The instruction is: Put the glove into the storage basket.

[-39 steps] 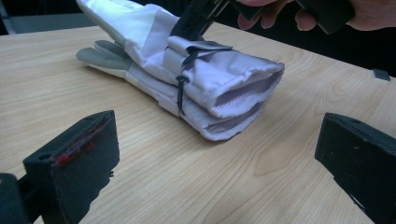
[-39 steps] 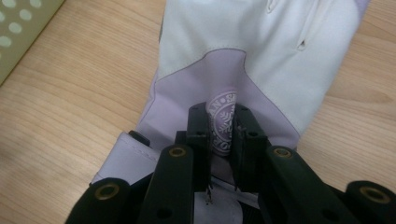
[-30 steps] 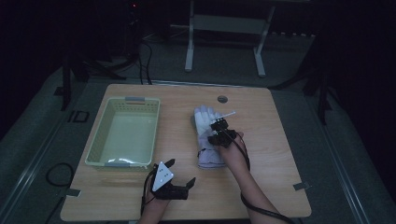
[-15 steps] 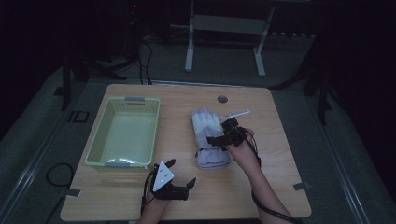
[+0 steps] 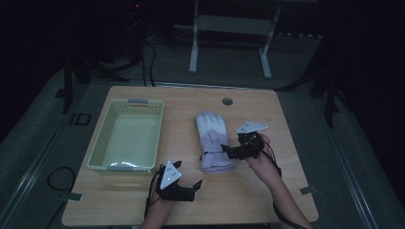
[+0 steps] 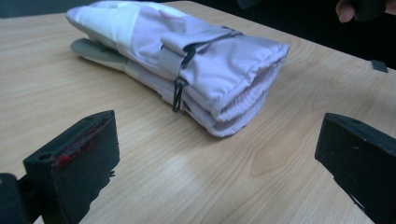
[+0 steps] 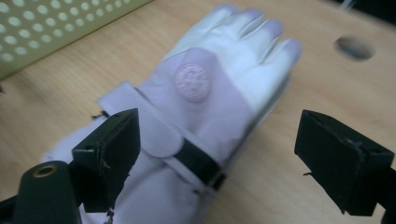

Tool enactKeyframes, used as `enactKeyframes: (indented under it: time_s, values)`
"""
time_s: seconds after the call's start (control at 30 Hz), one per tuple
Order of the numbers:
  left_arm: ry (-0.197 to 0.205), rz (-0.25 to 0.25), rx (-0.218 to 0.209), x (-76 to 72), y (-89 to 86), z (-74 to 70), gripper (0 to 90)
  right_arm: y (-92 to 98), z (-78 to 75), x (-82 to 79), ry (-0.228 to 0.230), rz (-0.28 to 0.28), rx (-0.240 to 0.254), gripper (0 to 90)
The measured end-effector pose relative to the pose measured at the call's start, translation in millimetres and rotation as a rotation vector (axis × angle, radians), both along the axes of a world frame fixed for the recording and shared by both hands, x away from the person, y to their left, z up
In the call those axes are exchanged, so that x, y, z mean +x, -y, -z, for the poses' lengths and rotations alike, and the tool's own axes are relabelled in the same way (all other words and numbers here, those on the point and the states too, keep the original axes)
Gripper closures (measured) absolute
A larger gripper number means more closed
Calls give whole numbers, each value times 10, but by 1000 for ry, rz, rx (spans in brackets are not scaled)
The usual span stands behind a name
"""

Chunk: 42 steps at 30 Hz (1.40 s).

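Right gripper view looks past two black fingers (image 7: 343, 163) standing wide apart, having just been opening, with nothing pressed between them; the pale lilac gloves (image 7: 205, 112) lie just beyond, their strap and round badge facing up. Seen from the high view, the right gripper (image 5: 228, 151) hangs at the gloves' (image 5: 213, 140) right edge near the cuff, in the person's hand. The left gripper (image 5: 193, 184) sits low near the front of the desk (image 5: 267, 191), its fingers (image 6: 74, 163) also spread wide and empty, pointed at the cuff end of the stacked pair (image 6: 187, 60), a little apart from it. A light green basket (image 5: 125, 136) stands on the desk's left half, well apart from the gloves.
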<state>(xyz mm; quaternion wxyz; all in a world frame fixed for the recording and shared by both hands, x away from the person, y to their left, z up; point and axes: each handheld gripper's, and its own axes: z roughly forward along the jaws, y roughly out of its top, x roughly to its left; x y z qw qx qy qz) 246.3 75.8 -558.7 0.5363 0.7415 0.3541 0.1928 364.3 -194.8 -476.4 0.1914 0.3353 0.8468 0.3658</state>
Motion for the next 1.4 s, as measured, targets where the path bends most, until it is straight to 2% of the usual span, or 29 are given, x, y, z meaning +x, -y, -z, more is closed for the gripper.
enactKeyframes:
  time_s: [0.03, 0.07, 0.1, 0.13, 0.2, 0.27, 0.3, 0.33, 0.37, 0.43, 0.6, 0.63, 0.67, 0.77, 0.9, 0.93, 1.0, 1.07, 1.1, 1.23, 1.3, 1.37, 1.4]
  values:
    - [11, -4, -7, 7, 1, -40, 1, 60, -14, -3, -41, 3, -16, 139]
    - [9, -11, -15, 14, -1, -65, 1, 60, -14, -3, -41, 3, -16, 139]
    - [8, -15, -41, 31, -2, -103, 1, 85, -16, 4, -67, 15, -17, 137]
    - [10, -27, -42, 46, 5, -131, 1, 123, -18, 2, -70, 28, -19, 142]
    - [7, -61, -16, 79, 35, -189, 1, 183, -24, 10, -60, 50, -8, 144]
    - [-22, -44, -22, 134, 56, -231, 1, 237, -36, 14, -50, 64, 19, 144]
    - [-58, -28, -30, 180, 73, -263, 1, 281, -50, 29, -47, 77, 43, 135]
    - [-80, -18, -36, 212, 83, -283, 1, 281, -50, 29, -47, 77, 43, 135]
    - [-106, -15, -24, 270, 106, -316, 1, 295, -55, 38, -54, 78, 58, 131]
    - [-125, -20, -15, 365, 132, -370, 0, 308, -65, 63, -62, 58, 78, 105]
    - [-99, -65, 79, 578, 244, -559, 1, 273, -92, 127, -52, 60, 95, 124]
    - [-100, -53, 81, 618, 267, -593, 1, 267, -92, 151, -51, 57, 106, 132]
    - [-92, -62, 90, 647, 295, -624, 1, 259, -90, 172, -40, 71, 108, 148]
    - [-104, -50, 73, 750, 370, -680, 1, 226, -63, 265, -37, 82, 98, 186]
    - [-147, -51, 69, 848, 451, -649, 3, 187, 26, 387, -66, 82, 115, 256]
    - [-159, -65, 67, 856, 469, -625, 63, 176, 56, 405, -69, 83, 120, 281]
    - [-183, -80, 46, 860, 480, -566, 79, 160, 109, 433, -78, 87, 120, 312]
    - [-226, -92, 45, 858, 489, -502, 96, 141, 164, 446, -81, 88, 108, 351]
    - [-260, -107, 40, 856, 498, -462, 108, 134, 195, 456, -99, 83, 113, 373]
    - [-334, -120, 50, 839, 530, -360, 145, 86, 257, 457, -132, 73, 142, 374]
    - [-360, -138, 81, 815, 550, -303, 145, 59, 260, 437, -131, 66, 144, 374]
    - [-409, -147, 63, 820, 542, -234, 146, 37, 277, 432, -137, 64, 134, 371]
    - [-417, -150, 53, 817, 533, -207, 151, 30, 295, 435, -148, 60, 132, 370]
